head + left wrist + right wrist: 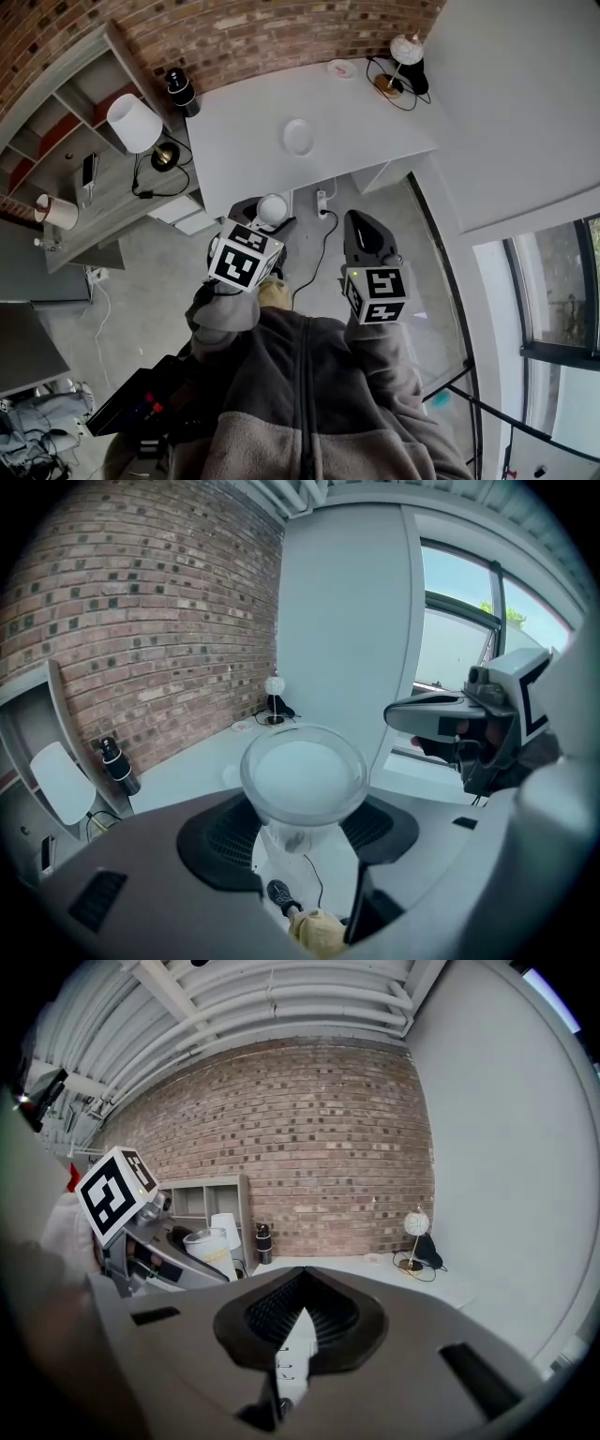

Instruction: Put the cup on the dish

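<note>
Head view, centre: L hand's left gripper (302,834) has its fingers (220,841) clenched on the cup (303,780), a clear plastic one, mouth toward the gripper cam. The cup is held over the grey floor (159,258), just below the table (244,122) edge in the frame, not on the table. The dish (298,137), small and white, lies flat on the table in the upper middle of the frame, well apart from the cup. The right gripper (302,1312), centre-right of the head view, has its fingers pressed together w/ nothing between them. At the frame top: lamp (405,52) upper right, black bottle (180,91) upper left by the brick wall (234,37).
</note>
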`<state>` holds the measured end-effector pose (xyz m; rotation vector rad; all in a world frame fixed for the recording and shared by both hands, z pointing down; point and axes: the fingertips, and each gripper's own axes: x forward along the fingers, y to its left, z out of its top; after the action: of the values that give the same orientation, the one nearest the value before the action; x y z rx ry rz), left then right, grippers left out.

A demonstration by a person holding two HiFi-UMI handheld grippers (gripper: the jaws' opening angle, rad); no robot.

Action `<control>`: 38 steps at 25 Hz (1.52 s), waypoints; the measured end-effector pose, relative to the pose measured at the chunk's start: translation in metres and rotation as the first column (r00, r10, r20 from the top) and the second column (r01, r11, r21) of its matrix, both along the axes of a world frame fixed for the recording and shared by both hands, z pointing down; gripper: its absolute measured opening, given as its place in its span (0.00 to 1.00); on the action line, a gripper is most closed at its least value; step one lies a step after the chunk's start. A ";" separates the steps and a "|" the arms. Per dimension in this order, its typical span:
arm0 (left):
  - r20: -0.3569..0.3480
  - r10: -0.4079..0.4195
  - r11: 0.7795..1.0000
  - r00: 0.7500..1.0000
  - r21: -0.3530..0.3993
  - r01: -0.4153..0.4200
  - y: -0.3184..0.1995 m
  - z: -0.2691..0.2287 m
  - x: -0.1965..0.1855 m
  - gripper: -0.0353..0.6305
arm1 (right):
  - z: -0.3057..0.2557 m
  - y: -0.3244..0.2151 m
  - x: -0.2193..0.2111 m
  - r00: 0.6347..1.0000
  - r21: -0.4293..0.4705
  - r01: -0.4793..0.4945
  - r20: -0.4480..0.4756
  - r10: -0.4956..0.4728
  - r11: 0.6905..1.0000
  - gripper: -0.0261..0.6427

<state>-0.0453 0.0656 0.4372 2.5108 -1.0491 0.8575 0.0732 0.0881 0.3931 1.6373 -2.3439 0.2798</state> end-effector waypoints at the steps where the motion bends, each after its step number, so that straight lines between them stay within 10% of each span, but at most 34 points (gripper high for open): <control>1: -0.002 0.002 1.000 1.000 -0.002 -0.002 -0.010 0.001 0.000 0.44 | 0.000 -0.009 -0.001 1.000 -0.003 0.000 -0.002 0.000 1.000 0.04; 38: -0.024 0.120 0.987 0.993 -0.101 -0.122 -0.257 0.024 -0.008 0.44 | 0.014 -0.247 -0.020 0.995 -0.103 -0.104 -0.015 0.103 0.989 0.04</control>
<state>-0.0535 -0.1909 0.4613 2.5116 -0.8326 0.8968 0.0532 -0.1592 0.4076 1.7086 -2.2014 0.4068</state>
